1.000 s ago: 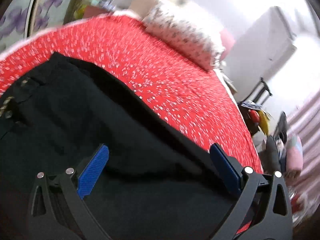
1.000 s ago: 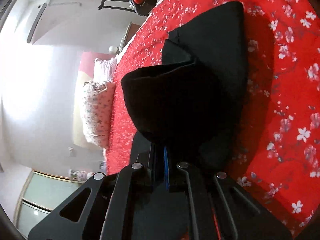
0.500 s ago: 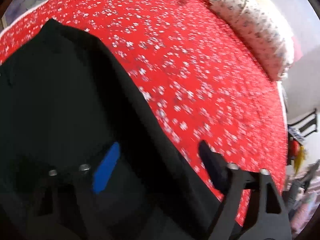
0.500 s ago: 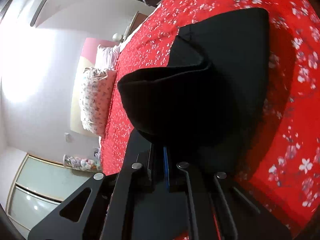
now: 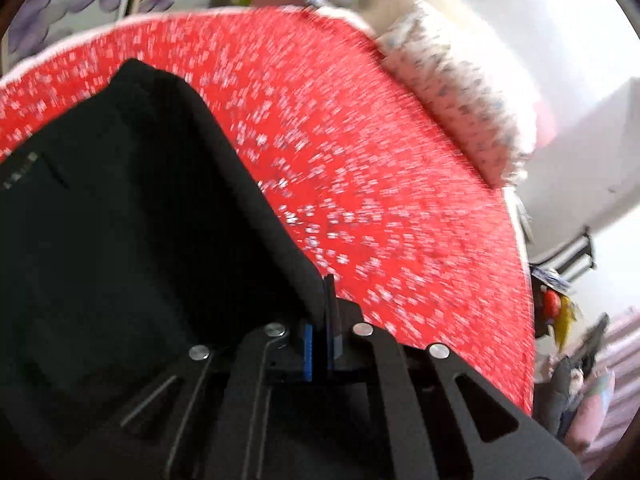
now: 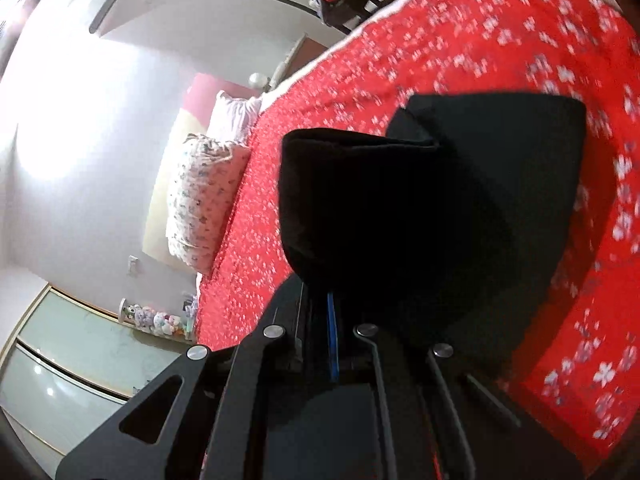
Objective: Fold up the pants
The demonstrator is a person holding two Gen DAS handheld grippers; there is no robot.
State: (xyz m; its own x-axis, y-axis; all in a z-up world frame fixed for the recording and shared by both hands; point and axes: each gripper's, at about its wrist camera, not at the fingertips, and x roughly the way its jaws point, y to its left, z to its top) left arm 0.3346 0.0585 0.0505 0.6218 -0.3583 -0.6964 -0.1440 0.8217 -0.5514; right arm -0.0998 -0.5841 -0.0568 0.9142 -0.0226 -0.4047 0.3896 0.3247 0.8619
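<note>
Both the left gripper (image 5: 320,312) and right gripper (image 6: 320,304) have jaws clamped on the black pants (image 6: 440,200), whose fabric spreads toward 12 o'clock over the red bedspread (image 5: 380,200).

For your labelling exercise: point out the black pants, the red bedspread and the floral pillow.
black pants (image 5: 120,240): left wrist view, flat middle of the fabric.
red bedspread (image 5: 400,240): left wrist view, bare patterned surface.
floral pillow (image 6: 200,200): right wrist view, its middle.

Pants (image 5: 120,240) on bed (image 5: 400,220), pillow (image 5: 460,96) behind

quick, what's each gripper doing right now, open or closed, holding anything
Left gripper: closed, pinching the edge of the black pants.
Right gripper: closed on the pants.
</note>
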